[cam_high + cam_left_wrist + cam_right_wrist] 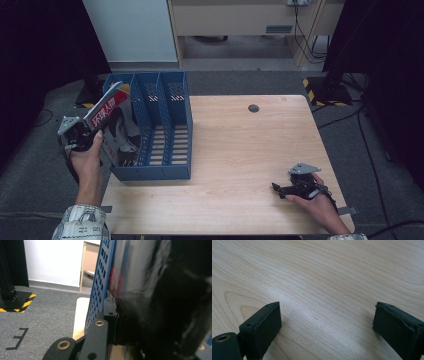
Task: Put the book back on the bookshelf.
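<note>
Left gripper [92, 127] clamped on a magazine [117, 131], glossy cover with red title band, tilted, long axis toward 1 o'clock, lower part inside the leftmost slot of the blue file rack [170, 125] at the table's [240, 150] left edge. Right gripper [280, 190], jaws apart, rests at 5 o'clock on bare wood.

In the left gripper view the magazine [160, 302] is a dark blur that hides the left claw's [113, 322] far jaw; the magazine's lower part [120, 145] sits hidden inside the blue rack [150, 125]; the right claw's [327, 325] jaws are cut off below.
</note>
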